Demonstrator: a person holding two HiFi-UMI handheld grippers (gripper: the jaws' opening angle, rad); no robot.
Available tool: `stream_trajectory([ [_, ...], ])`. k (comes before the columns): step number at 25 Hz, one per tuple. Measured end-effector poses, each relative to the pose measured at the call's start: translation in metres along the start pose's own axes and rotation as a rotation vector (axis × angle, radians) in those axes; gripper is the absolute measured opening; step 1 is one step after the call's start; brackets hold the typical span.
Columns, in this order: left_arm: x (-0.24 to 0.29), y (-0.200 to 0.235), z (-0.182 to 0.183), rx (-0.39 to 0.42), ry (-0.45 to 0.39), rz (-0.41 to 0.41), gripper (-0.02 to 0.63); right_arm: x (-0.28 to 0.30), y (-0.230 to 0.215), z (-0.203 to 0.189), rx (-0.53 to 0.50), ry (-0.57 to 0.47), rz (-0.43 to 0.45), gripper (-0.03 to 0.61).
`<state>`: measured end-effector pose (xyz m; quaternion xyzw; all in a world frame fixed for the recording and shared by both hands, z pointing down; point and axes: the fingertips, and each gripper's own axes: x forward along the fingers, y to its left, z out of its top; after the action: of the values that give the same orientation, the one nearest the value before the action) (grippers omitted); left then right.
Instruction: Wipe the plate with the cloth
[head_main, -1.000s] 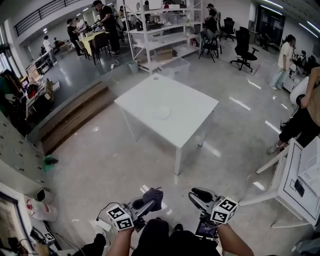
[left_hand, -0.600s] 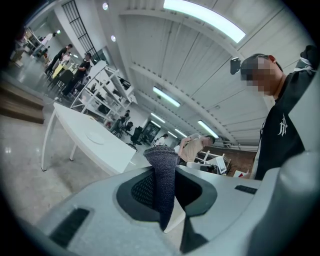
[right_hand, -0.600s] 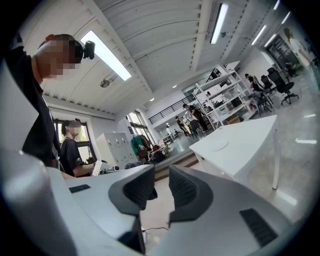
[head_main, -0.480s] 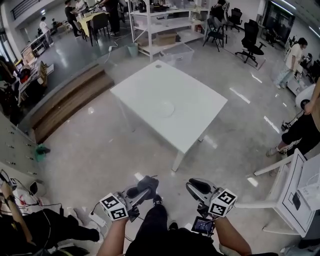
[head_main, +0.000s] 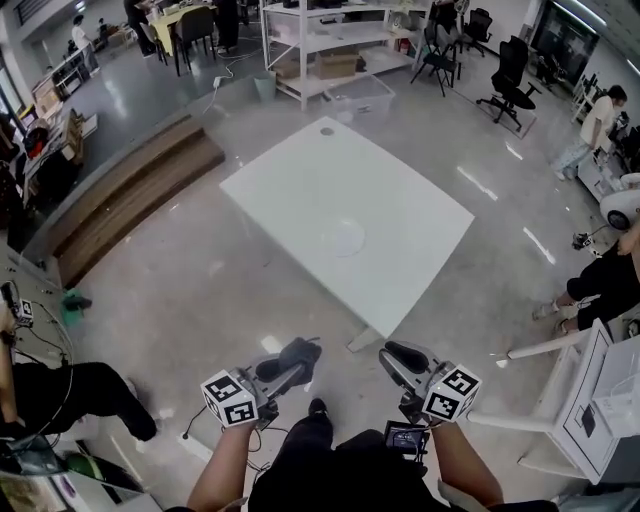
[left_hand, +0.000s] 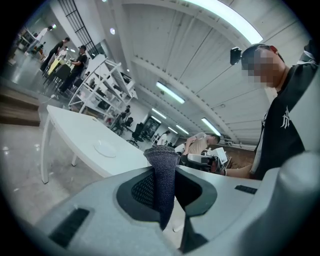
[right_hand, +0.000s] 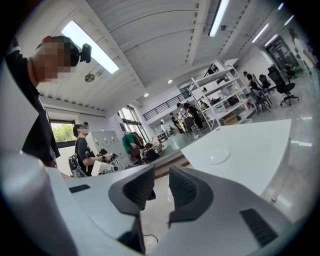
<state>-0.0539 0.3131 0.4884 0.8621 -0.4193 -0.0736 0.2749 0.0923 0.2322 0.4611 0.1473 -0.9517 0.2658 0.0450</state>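
A pale, round plate (head_main: 343, 237) lies near the middle of the white table (head_main: 290, 180), well ahead of both grippers. It also shows small in the left gripper view as the plate (left_hand: 105, 148) and in the right gripper view as the plate (right_hand: 219, 156). My left gripper (head_main: 290, 362) is shut on a dark grey-blue cloth (left_hand: 163, 180), which stands up between its jaws. My right gripper (head_main: 400, 357) holds nothing, and its jaws stand a narrow gap apart. Both grippers hang low over the floor, short of the table's near corner.
The polished floor lies between me and the table. A second white table (head_main: 590, 400) and a crouching person (head_main: 600, 280) are at the right. A seated person (head_main: 60, 390) is at the left. Wooden steps (head_main: 120, 200) and shelves (head_main: 330, 40) lie beyond.
The table and plate have drawn closer and lower in the head view as I walk toward them. Both grippers keep their pose, and the cloth stays in the left one.
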Motion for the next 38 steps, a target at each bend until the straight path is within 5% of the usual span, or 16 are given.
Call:
stream_trajectory([
  [11, 0.047, 0.089, 0.047, -0.002, 0.038, -0.012, 0.054, 0.067, -0.064, 0.044, 0.035, -0.023, -0.032, 0.075],
  [23, 0.152, 0.204, 0.108, -0.003, 0.112, 0.036, 0.054, 0.17, -0.205, 0.091, 0.113, 0.086, -0.015, 0.08],
  [38, 0.27, 0.306, 0.103, -0.063, 0.303, 0.054, 0.054, 0.256, -0.383, 0.026, 0.463, 0.422, -0.174, 0.106],
])
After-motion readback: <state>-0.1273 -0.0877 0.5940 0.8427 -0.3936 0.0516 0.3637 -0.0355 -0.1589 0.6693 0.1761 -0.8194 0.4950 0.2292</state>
